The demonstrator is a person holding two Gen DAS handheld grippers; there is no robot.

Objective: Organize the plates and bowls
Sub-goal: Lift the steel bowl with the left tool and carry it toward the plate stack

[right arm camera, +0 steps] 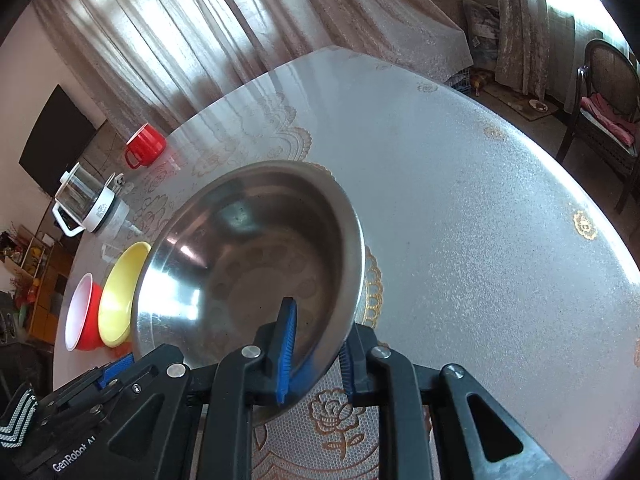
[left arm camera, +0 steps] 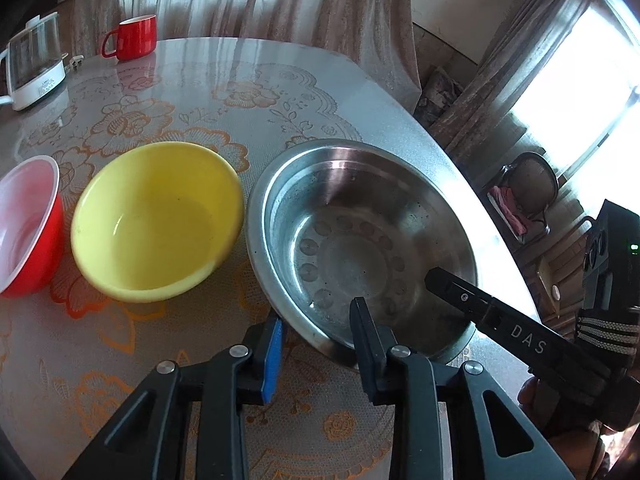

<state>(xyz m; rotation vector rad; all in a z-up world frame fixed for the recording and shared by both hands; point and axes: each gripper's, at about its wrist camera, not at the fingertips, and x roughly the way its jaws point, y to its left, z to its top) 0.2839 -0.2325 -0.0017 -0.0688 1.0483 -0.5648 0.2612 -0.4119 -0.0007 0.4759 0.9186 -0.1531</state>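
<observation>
Left wrist cam: steel bowl (left arm camera: 360, 240) sits right ahead of my left gripper (left arm camera: 320, 344), near rim between its fingers, one outside, one inside. They straddle the rim but I can't tell if they're pinching yet. Yellow bowl (left arm camera: 158, 220) and red bowl (left arm camera: 28, 236) sit off to the left.

Right wrist cam: my right gripper (right arm camera: 316, 356) is clamped on the steel bowl's near rim, blue pads on both sides of the wall. I'd guess this bowl's the one to move.

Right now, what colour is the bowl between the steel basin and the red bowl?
Yellow bowl, plain inside and out; clearest in the left wrist view.
</observation>
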